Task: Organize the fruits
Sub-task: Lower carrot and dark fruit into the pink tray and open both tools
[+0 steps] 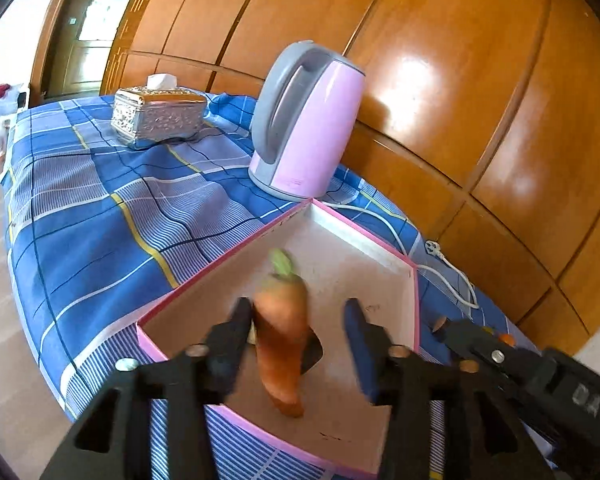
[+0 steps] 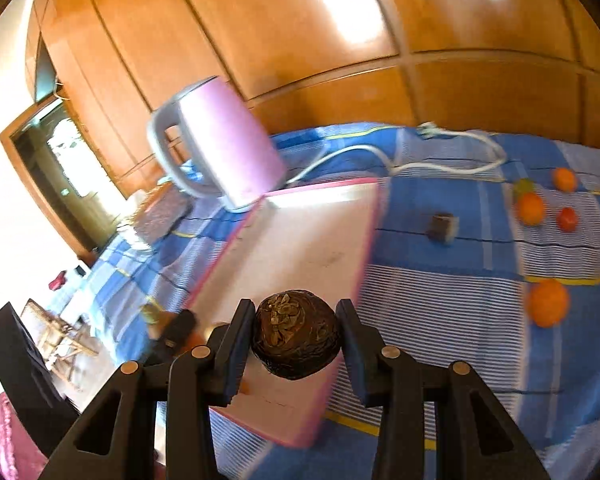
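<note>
In the left wrist view an orange carrot [image 1: 282,328] with a green stub is blurred between my left gripper's [image 1: 298,332] fingers, over the pink-rimmed white box [image 1: 396,256]. The jaws stand wide; the carrot touches only the left finger, so the gripper is open. In the right wrist view my right gripper [image 2: 296,340] is shut on a dark brown round fruit [image 2: 296,336], held above the box's [image 2: 320,216] near right corner. The right gripper's [image 1: 444,326] tip shows at the box's right edge in the left wrist view.
A pink kettle [image 1: 304,120] with a white cord [image 1: 452,276] stands behind the box. A silver tissue box [image 1: 156,114] sits further back. Several oranges [image 2: 548,302] and a small brown block [image 2: 442,226] lie on the blue checked cloth [image 2: 440,320]. Wooden panelling [image 1: 440,80] backs the table.
</note>
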Action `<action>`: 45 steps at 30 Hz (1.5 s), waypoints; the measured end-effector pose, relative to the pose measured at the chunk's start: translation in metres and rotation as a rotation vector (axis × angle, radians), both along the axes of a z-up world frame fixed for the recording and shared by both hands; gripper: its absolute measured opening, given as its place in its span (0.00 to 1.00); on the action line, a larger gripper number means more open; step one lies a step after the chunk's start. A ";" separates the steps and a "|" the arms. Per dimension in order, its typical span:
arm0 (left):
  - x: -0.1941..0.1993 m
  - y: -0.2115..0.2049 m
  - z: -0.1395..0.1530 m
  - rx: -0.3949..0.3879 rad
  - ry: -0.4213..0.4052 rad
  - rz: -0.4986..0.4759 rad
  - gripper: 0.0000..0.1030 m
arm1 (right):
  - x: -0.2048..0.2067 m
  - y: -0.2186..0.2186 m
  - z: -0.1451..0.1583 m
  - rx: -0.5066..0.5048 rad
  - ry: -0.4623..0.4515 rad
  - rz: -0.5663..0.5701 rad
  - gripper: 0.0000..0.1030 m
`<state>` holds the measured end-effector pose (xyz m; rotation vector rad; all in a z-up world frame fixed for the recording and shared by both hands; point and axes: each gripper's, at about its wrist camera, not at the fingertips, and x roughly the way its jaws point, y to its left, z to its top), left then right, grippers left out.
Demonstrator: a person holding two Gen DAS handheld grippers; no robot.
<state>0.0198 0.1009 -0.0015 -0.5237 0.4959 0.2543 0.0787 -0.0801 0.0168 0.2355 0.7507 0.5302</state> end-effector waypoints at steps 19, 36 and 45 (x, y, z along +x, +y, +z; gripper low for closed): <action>0.004 -0.018 0.001 0.102 0.031 -0.038 0.56 | -0.014 -0.029 -0.009 0.017 0.015 -0.060 0.49; 0.005 -0.038 0.003 0.160 0.023 -0.126 0.56 | -0.019 -0.116 -0.033 -0.087 0.034 -0.249 0.49; 0.006 -0.055 0.004 0.197 0.017 -0.206 0.56 | -0.009 -0.169 -0.043 -0.095 0.073 -0.388 0.49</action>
